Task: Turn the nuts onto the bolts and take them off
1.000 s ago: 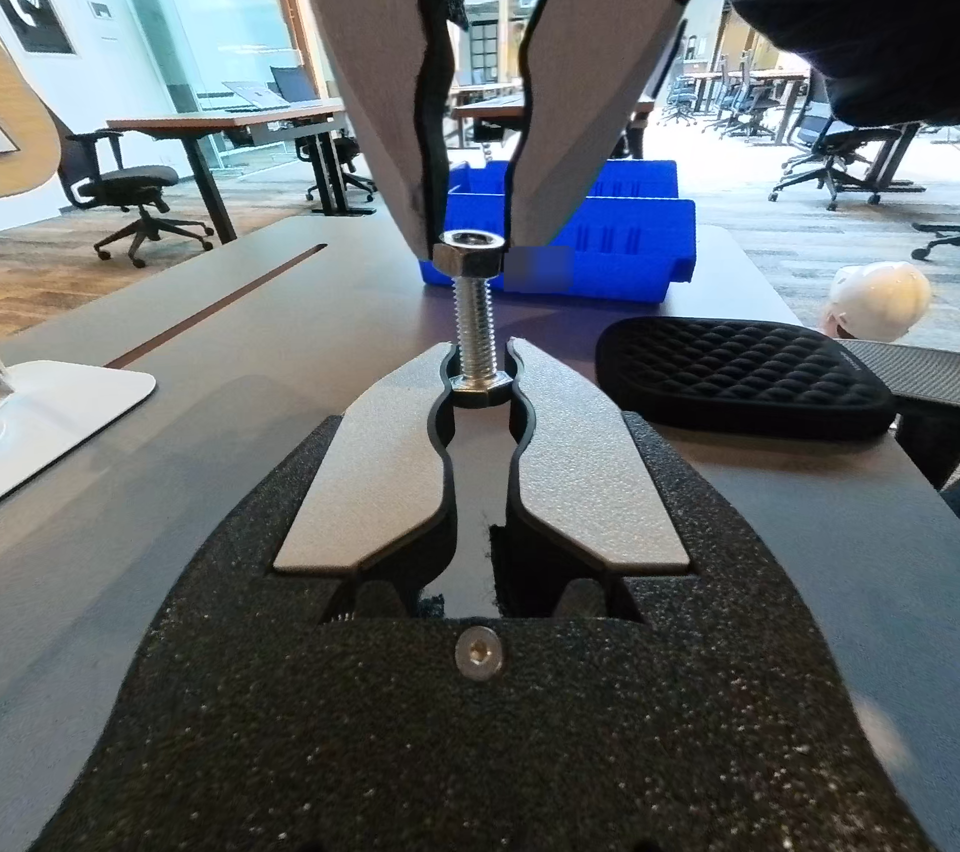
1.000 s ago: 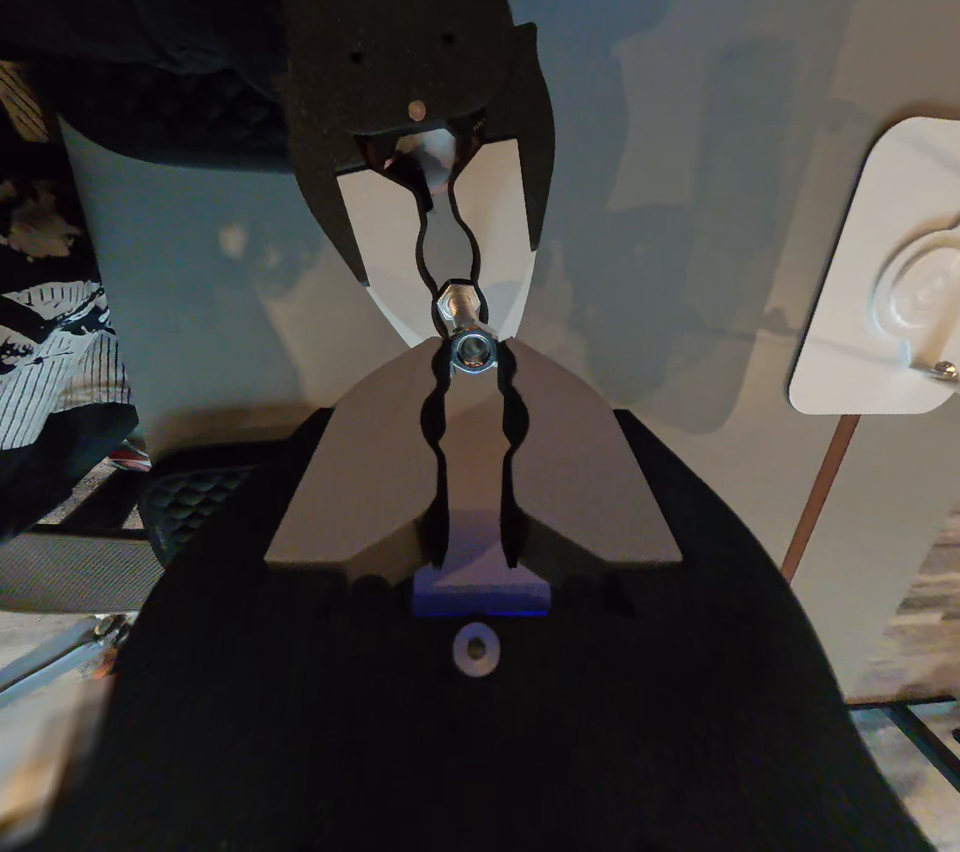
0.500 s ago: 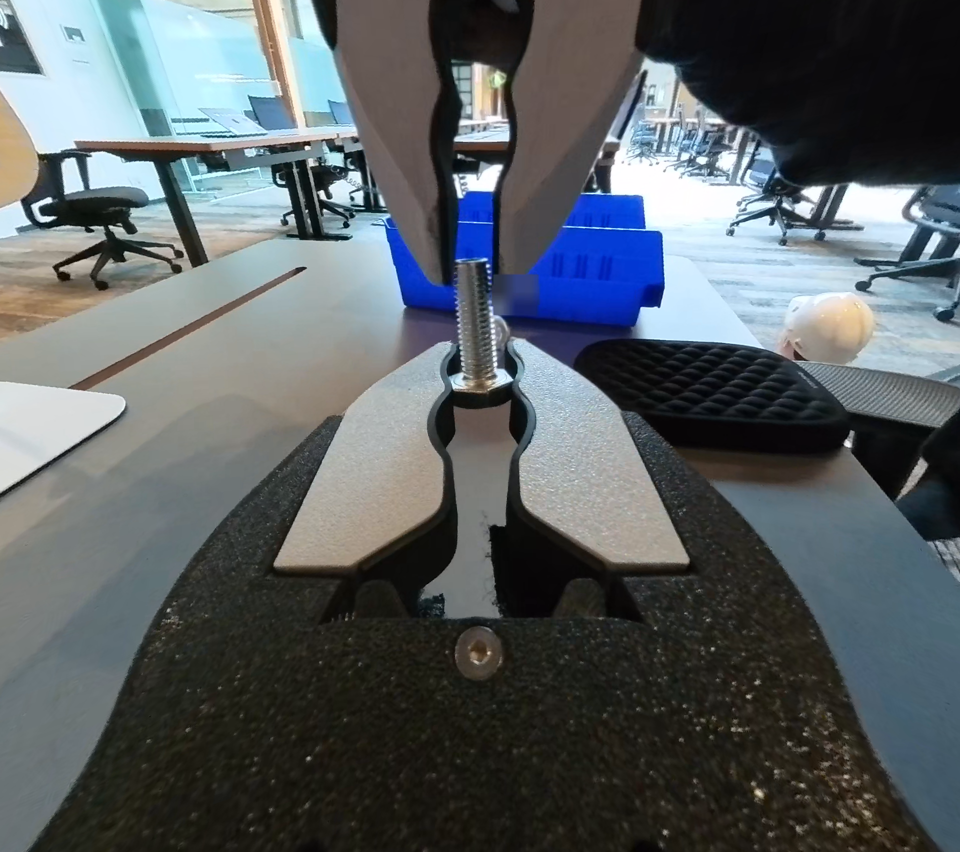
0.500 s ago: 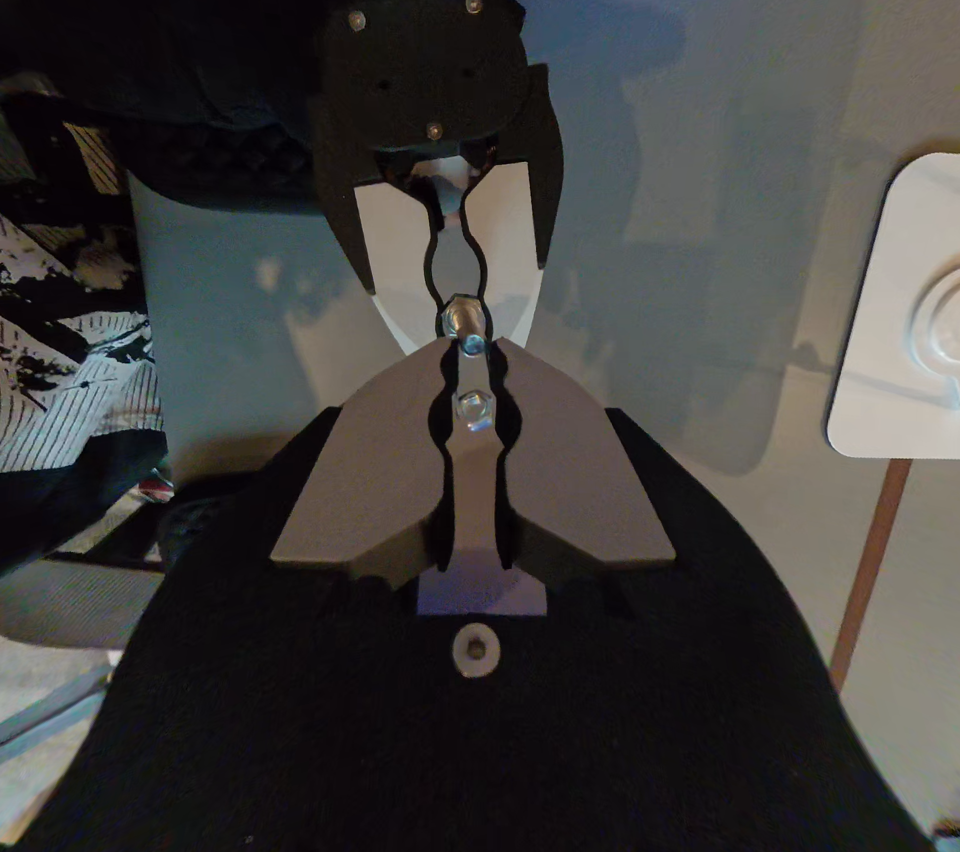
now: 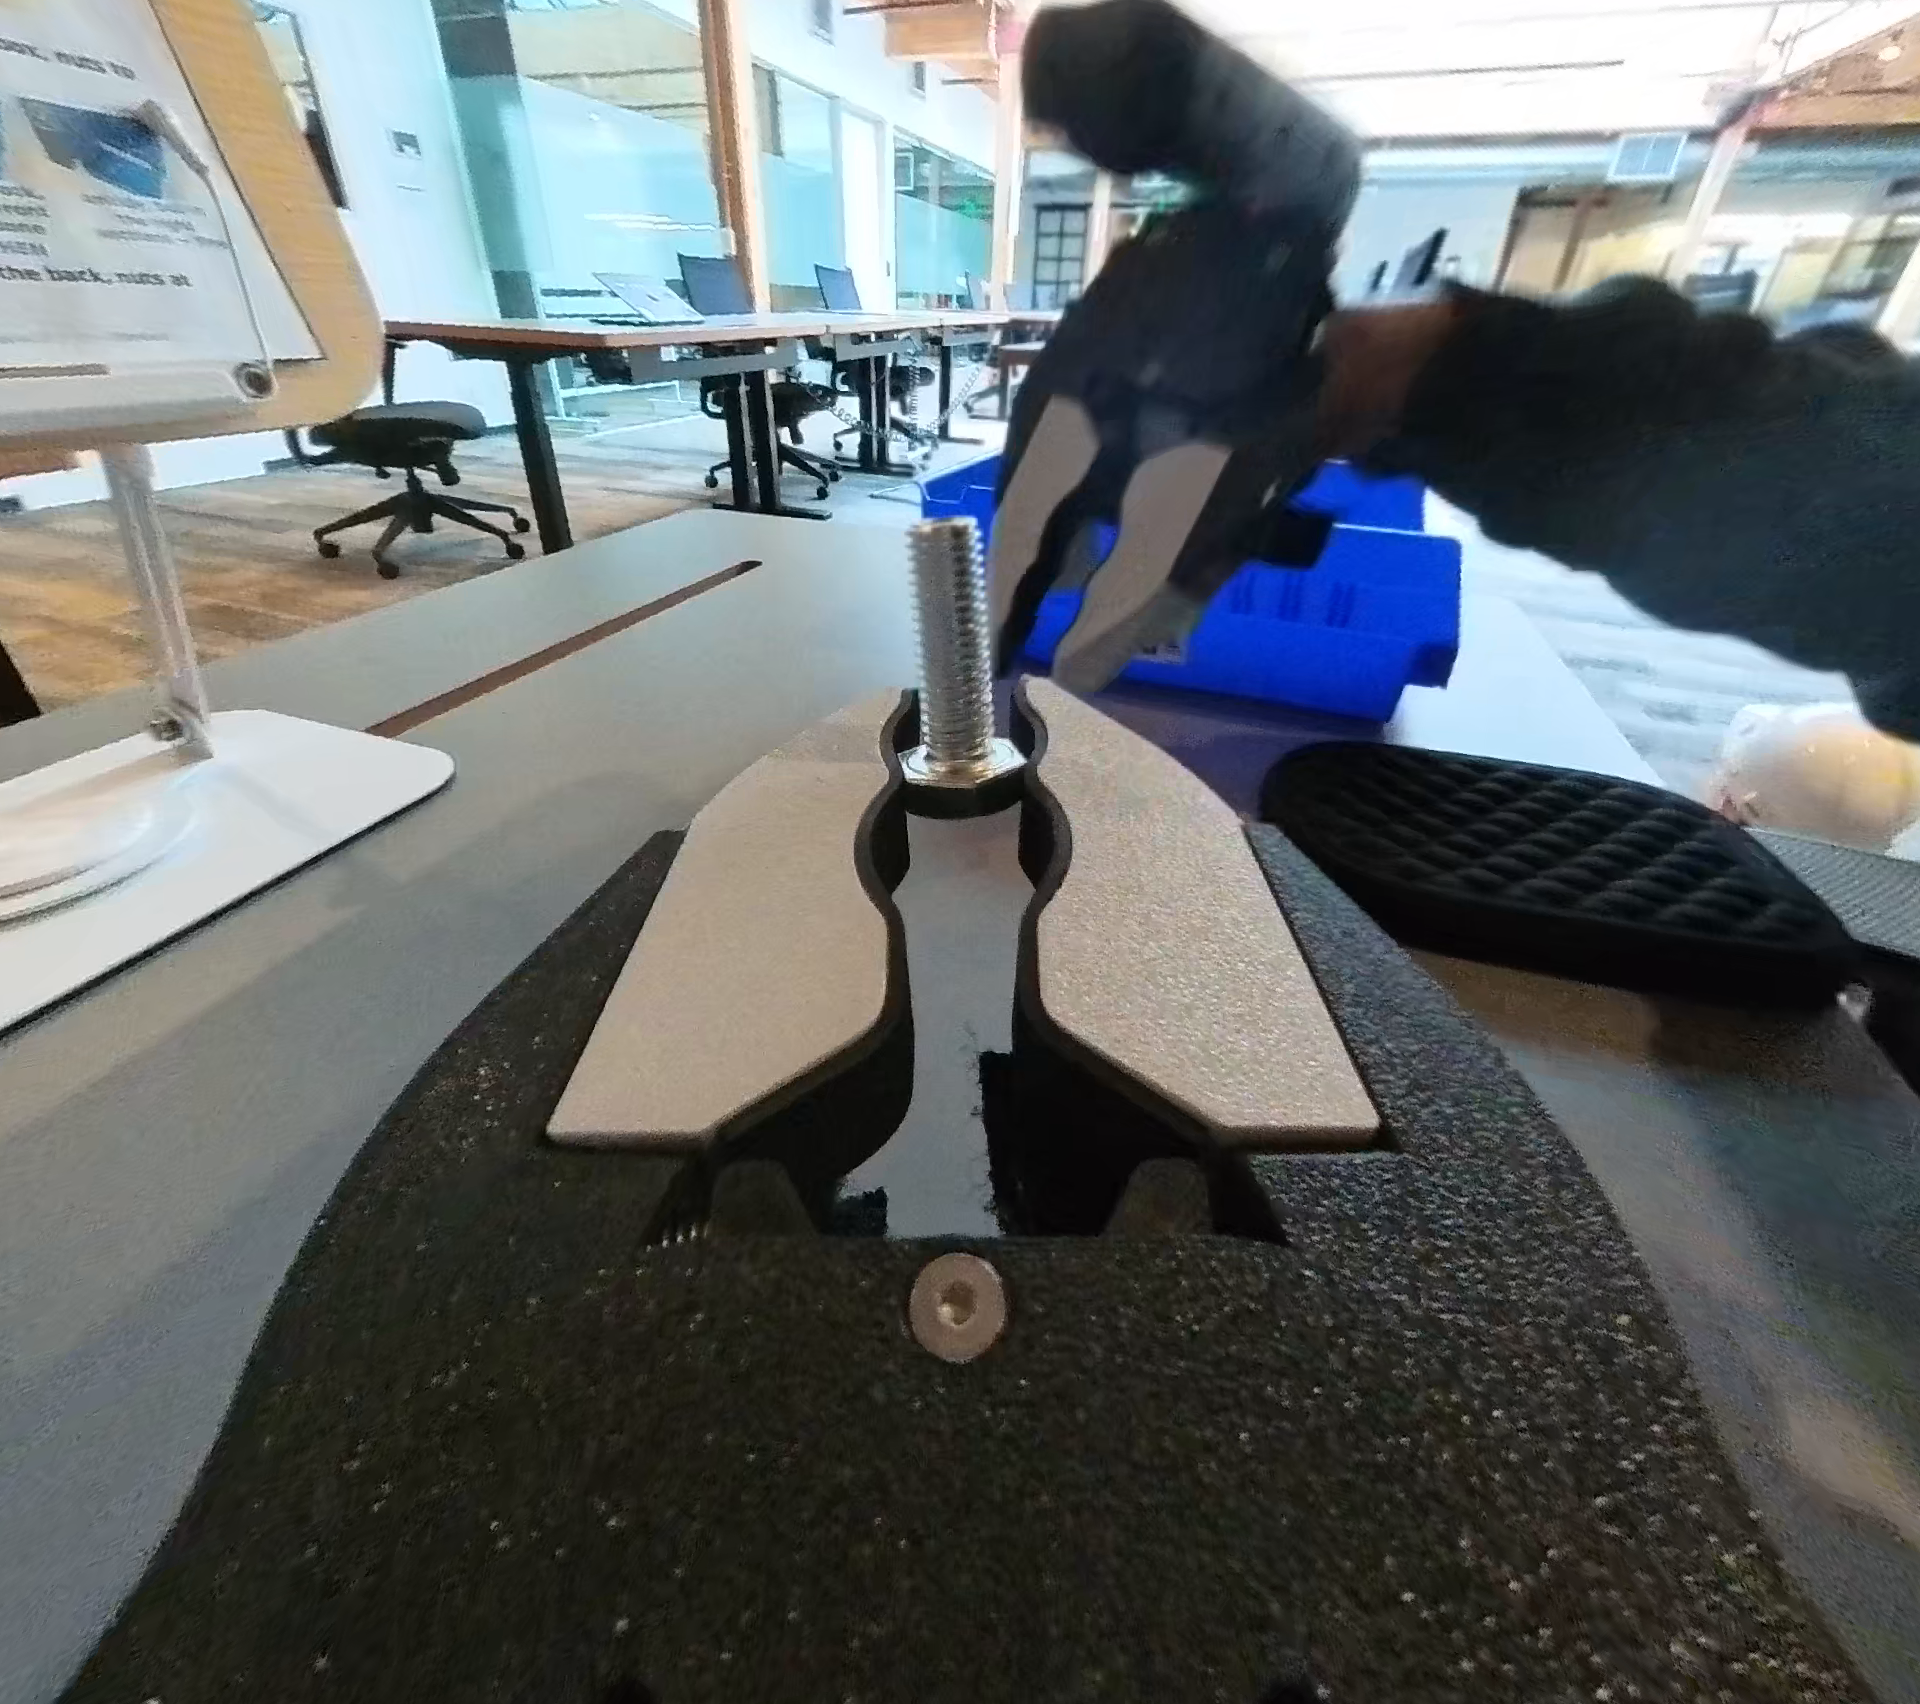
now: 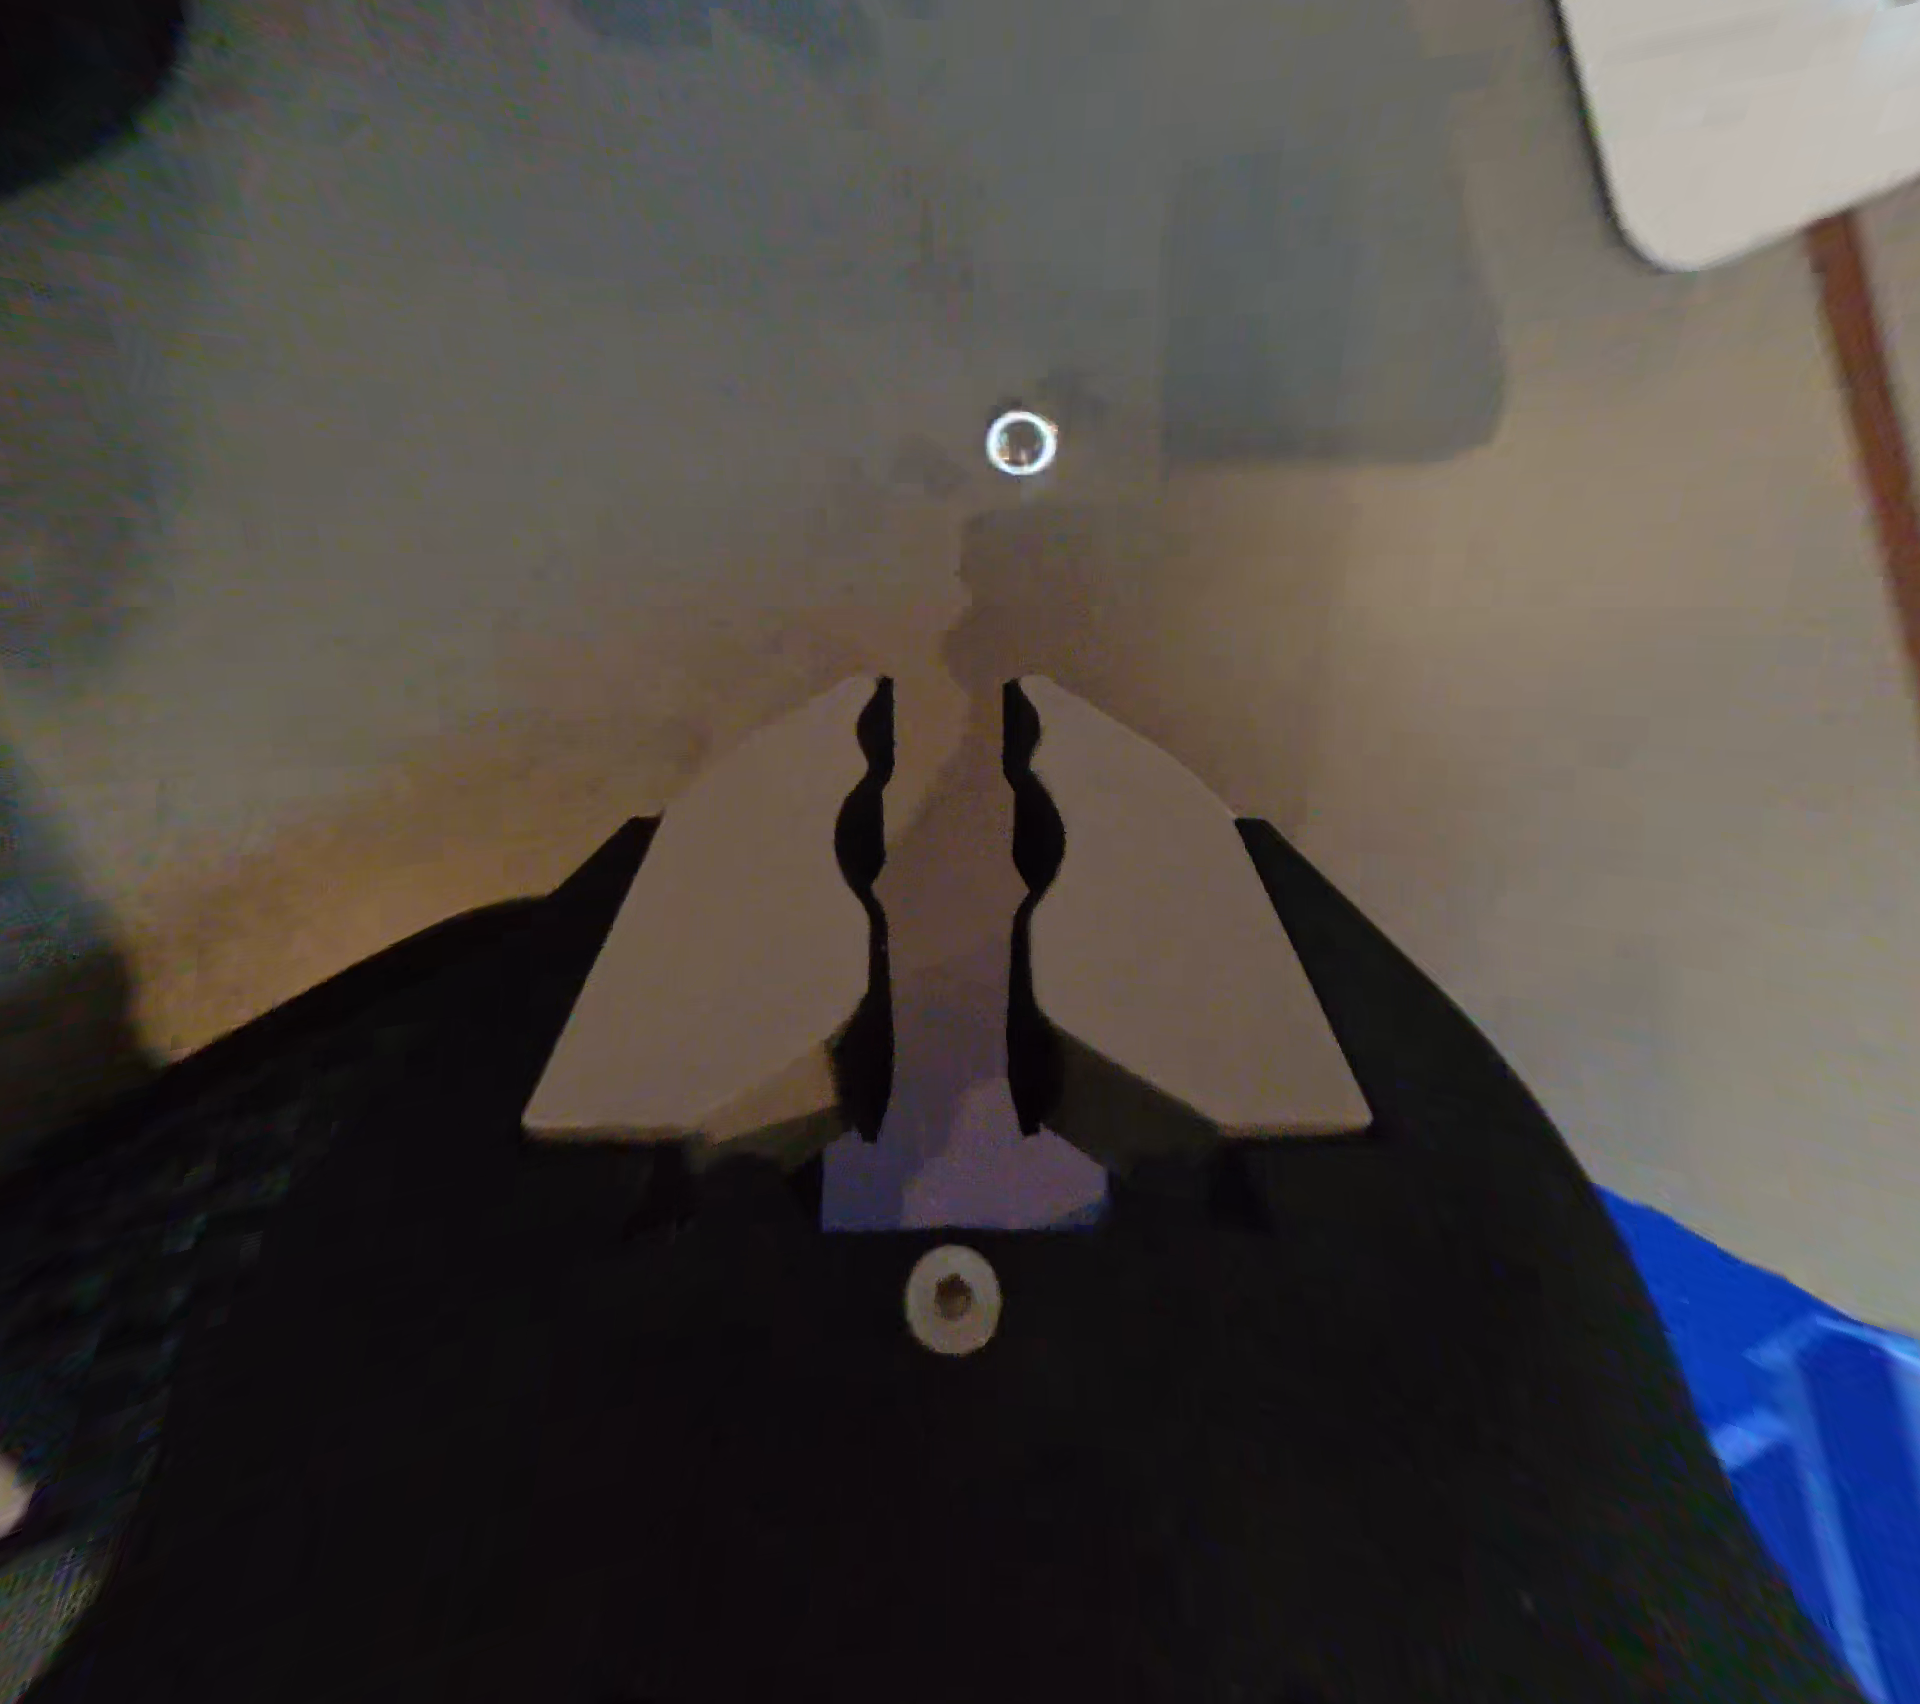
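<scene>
In the left wrist view, the bolt (image 5: 943, 646) is held upright by the left tool (image 5: 961, 755), whose fingers are closed on the hexagonal head at the foot of the threaded shaft. The bolt serves as the landmark here. No nut is seen on its thread. Just to the right of the bolt and slightly behind it, the right tool (image 5: 1070, 615) is seen pointing downward, gripped by a dark-gloved hand (image 5: 1621, 470); its fingers stand a little apart and nothing is seen between them. Behind the bolt, a blue bin (image 5: 1309, 615) rests on the grey worktop (image 5: 520, 781). To the right of the bolt lies a black textured pad (image 5: 1538, 885). To the left of the bolt, a white stand base (image 5: 208, 802) is set on the worktop.

In the right wrist view, the worktop (image 6: 520, 511) is looked down upon. The right tool (image 6: 945, 698) is shown with a narrow gap between its fingers, and nothing is clamped there. Ahead of the fingertips, well apart from them, a small bright ring (image 6: 1021, 443) is seen lying on the worktop; it is probably the nut, though the picture is blurred. A blue bin corner (image 6: 1829, 1446) appears at the lower right.
</scene>
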### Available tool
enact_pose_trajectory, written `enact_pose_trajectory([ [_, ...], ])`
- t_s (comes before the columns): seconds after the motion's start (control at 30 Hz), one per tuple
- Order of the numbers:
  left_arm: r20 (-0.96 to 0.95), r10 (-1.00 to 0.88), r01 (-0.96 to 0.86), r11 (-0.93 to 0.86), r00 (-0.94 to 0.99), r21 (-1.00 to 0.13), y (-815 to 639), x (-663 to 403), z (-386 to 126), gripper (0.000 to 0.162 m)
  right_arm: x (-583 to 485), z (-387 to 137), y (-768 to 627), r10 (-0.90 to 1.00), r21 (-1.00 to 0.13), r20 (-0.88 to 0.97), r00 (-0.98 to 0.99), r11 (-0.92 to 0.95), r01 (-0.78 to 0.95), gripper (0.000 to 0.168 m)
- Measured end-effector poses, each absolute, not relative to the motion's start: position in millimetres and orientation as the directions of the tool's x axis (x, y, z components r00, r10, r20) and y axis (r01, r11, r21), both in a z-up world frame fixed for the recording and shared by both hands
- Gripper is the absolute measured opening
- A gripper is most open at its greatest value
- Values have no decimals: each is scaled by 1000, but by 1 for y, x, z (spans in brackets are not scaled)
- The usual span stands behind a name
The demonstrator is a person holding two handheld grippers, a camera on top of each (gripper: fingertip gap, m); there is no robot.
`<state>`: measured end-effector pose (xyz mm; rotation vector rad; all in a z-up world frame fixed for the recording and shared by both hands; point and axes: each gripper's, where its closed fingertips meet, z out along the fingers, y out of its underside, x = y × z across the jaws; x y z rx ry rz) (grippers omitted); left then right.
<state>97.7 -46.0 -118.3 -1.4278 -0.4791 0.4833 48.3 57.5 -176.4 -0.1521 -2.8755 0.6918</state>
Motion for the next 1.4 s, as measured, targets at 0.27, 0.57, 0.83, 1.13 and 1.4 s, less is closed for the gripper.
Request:
enact_pose_trajectory([
  [0.27,24,624,-48,99,781,-994,-58,94,-116,17,8,-219,-22,58,-644,56,-997,765,8,44],
  [0.57,70,658,-49,161,750,-986,-79,89,-111,17,-16,-246,-66,-47,-488,51,-998,870,-65,19],
  [0.83,52,649,-43,129,759,-991,-74,89,-114,17,-29,-231,-42,32,-568,-27,-999,822,42,8],
  [1.13,45,645,-39,115,763,-993,-72,90,-117,17,-24,-243,-40,-26,-504,31,-999,863,-38,19],
  [1.4,37,643,-38,102,765,-994,-71,89,-118,17,-24,-249,-42,-49,-499,43,-998,864,-64,36],
])
